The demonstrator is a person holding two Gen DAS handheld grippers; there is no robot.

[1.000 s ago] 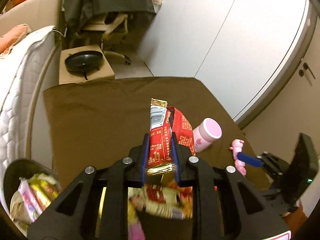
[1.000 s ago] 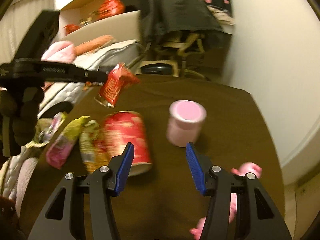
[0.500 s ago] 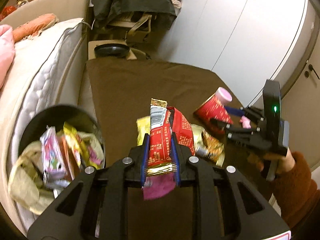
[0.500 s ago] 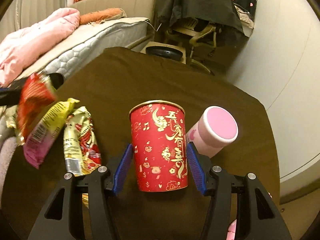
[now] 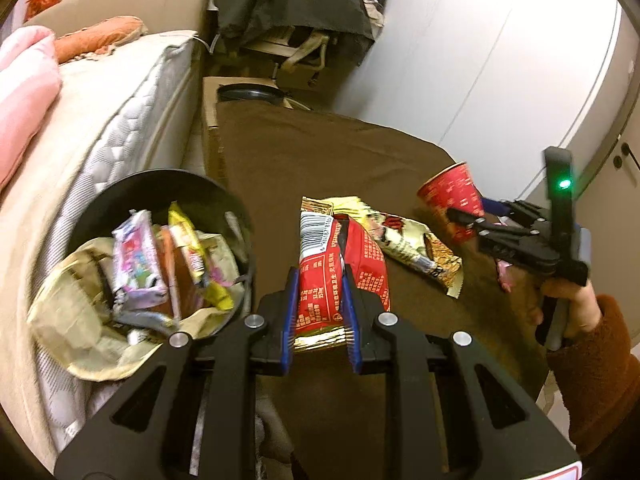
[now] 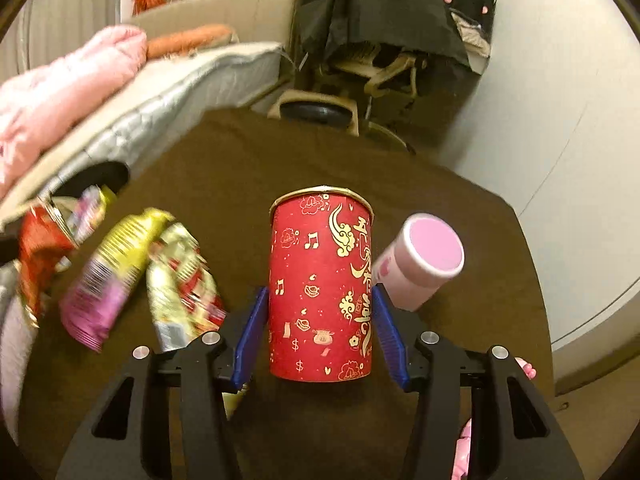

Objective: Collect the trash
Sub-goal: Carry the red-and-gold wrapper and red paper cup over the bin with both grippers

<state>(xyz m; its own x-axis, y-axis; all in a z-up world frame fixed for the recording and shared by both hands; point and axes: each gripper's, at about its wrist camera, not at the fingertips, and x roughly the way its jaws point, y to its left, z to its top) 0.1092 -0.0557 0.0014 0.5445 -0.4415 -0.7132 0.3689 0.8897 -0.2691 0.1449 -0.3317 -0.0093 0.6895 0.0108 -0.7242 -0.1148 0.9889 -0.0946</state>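
Brown cloth [image 5: 304, 152] covers the table beside a quilted mattress [image 5: 120, 120]; at far left we see a black bin [image 5: 236, 204] standing between mattress and table, stuffed with wrappers over a pale liner; just right of it our left gripper [image 5: 320, 304] has its 2 blue pads pressed flat against a red snack packet [image 5: 332, 276], long axis running away from the camera, barcode end pointing forward, gold crimped end toward us; the packet hangs near the table's left edge, beside the bin; further right 2 loose wrappers [image 5: 416, 244] lie flat on the cloth; right again our right gripper [image 6: 320, 332] has a red paper cup [image 6: 320, 296] between its pads, which sit against the cup's sides, long axis pointing forward, gold rim away from us; we cannot tell whether it is lifted; just right of it a pink-lidded tub [image 6: 420, 260] lies tilted on the cloth.
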